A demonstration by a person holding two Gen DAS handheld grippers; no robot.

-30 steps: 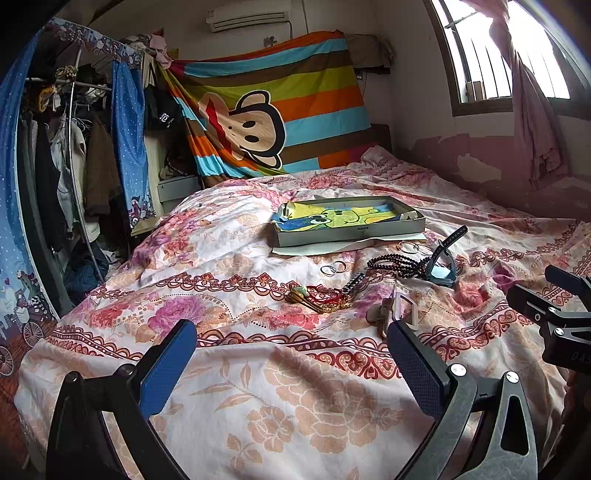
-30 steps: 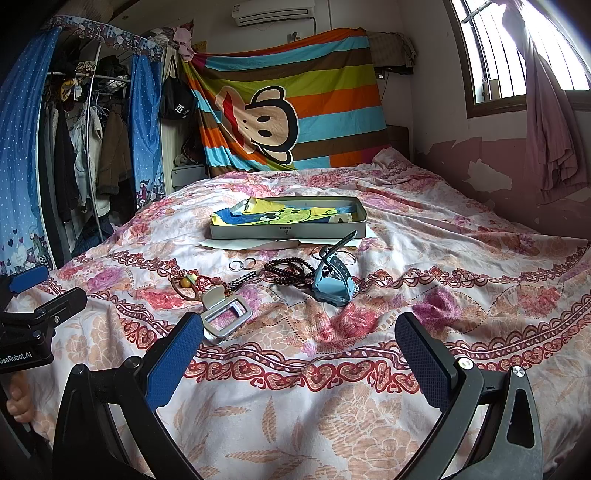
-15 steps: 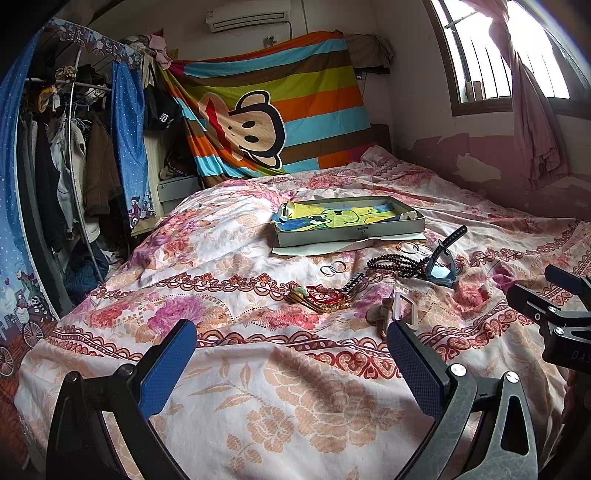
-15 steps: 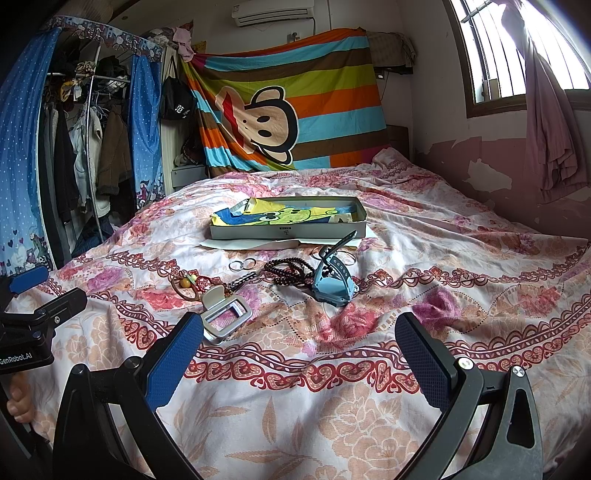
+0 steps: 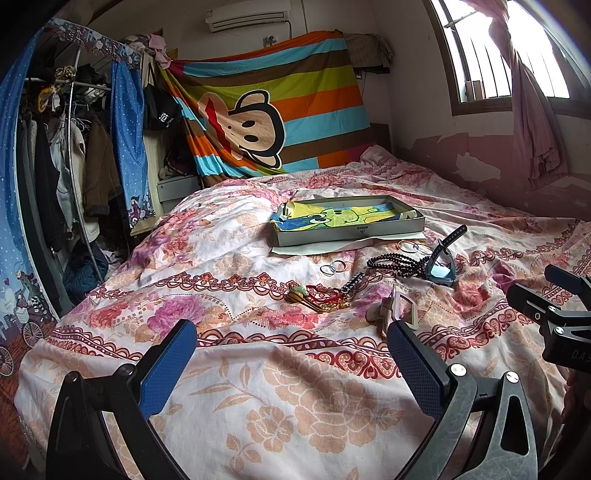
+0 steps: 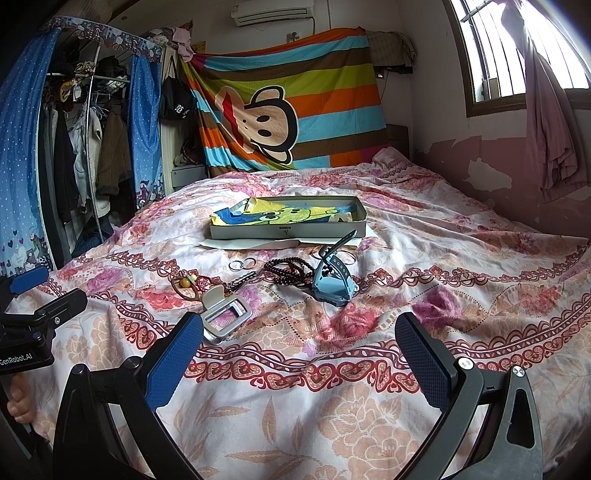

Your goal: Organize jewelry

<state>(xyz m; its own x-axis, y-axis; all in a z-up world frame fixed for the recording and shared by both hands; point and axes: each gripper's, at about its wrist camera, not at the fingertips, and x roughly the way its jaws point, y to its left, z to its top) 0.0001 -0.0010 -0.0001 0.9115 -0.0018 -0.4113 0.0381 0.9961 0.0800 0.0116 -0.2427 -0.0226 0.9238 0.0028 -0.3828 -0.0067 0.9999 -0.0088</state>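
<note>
Nothing has moved since the earlier frames | we hold the left hand-held gripper (image 5: 288, 363) and right hand-held gripper (image 6: 301, 354) wide apart, holding nothing, above the bed (image 6: 461, 236) | bead necklace (image 6: 291, 267), rings (image 6: 242, 264) and blue watch (image 6: 332, 282) lie near the grey box (image 6: 288, 230), outside it.

We were in a home bedroom. A bed (image 5: 258, 387) with a floral cover filled most of the view. On the left we saw an open wardrobe (image 5: 66, 177) hung with clothes behind a blue curtain (image 6: 22, 147). A striped monkey sheet (image 6: 288, 107) hung on the back wall under a wall AC unit (image 5: 246, 17). On the right we had a barred window (image 6: 491, 48) with a pink curtain (image 5: 532, 122) and peeling wall paint (image 6: 476, 162).
</note>
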